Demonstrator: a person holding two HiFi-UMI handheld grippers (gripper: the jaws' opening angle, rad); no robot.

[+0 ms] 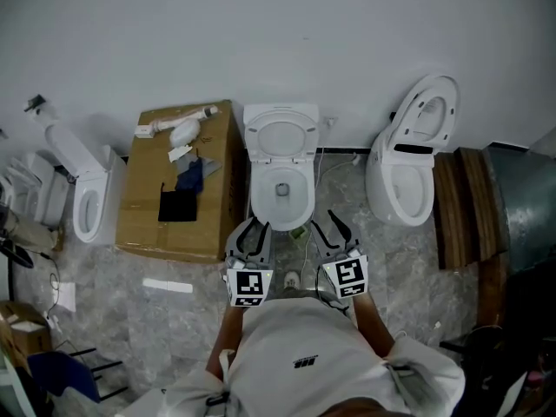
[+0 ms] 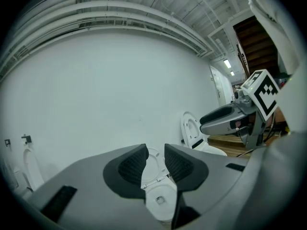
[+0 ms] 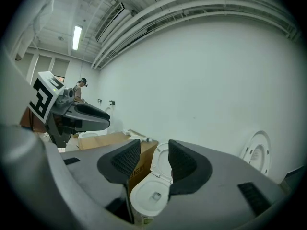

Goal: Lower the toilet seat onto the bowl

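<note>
From the head view, the toilet seat [image 1: 280, 135] stands raised against the far wall above the open bowl [image 1: 281, 194], so lowering has not begun. The left gripper [image 1: 253, 227] and right gripper [image 1: 328, 224] hang near the bowl's near rim, clear of the porcelain, apparently squared up for a reach. A cardboard box [image 1: 178, 185] sits just left.

In the left gripper view, the jaws are drawn together with nothing between them, and the seat shows far beyond the slit.

In the right gripper view, the jaws stand parted and empty, framing the upright seat, so this tool seems readier to take its edge.
</note>
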